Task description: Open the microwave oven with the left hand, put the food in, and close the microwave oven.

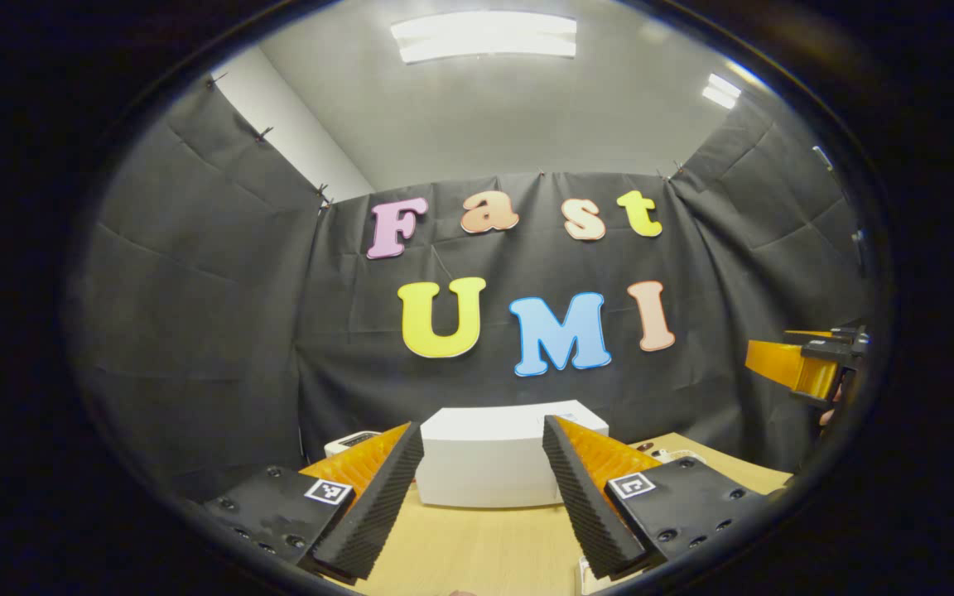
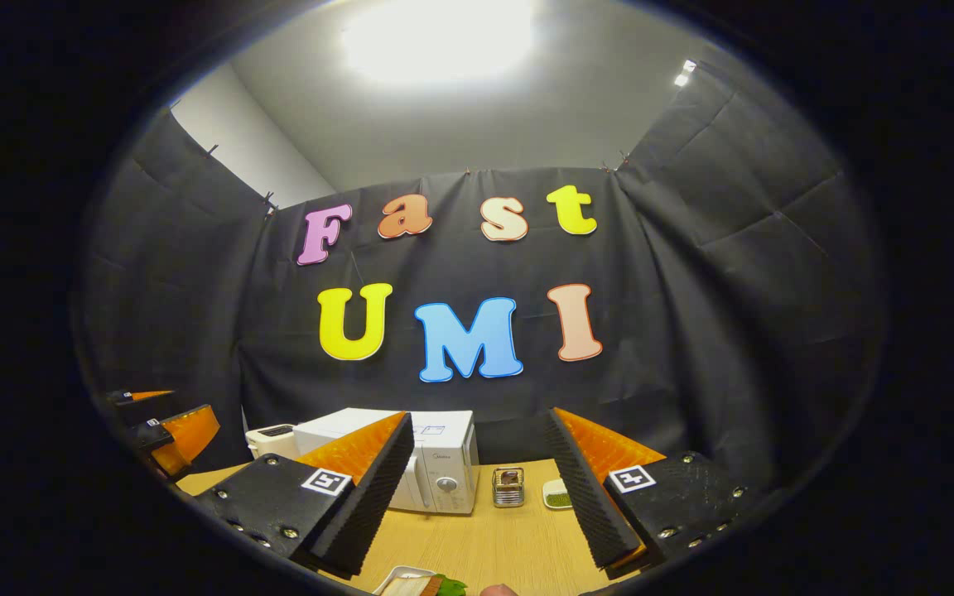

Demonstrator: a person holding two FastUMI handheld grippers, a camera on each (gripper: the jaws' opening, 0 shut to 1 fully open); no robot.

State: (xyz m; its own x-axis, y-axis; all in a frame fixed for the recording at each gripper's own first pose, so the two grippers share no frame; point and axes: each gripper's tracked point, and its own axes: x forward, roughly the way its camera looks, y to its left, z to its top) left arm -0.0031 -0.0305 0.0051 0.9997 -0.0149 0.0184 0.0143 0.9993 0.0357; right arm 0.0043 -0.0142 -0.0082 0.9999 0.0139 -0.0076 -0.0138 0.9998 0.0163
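The white microwave (image 2: 431, 463) stands on the wooden table (image 2: 485, 546) with its door shut and its dial facing me. In the left gripper view the microwave (image 1: 489, 468) sits straight ahead, beyond my left gripper (image 1: 481, 430), which is open with nothing between its fingers. My right gripper (image 2: 479, 418) is open too and holds nothing. A white plate of food (image 2: 419, 584) with a green leaf lies on the table just below it. The other gripper shows at far right in the left gripper view (image 1: 808, 364) and at far left in the right gripper view (image 2: 171, 430).
A white toaster-like appliance (image 2: 272, 439) stands left of the microwave. A small metal holder (image 2: 508, 487) and a little dish of something green (image 2: 558, 495) sit to its right. Black cloth walls close the booth on three sides.
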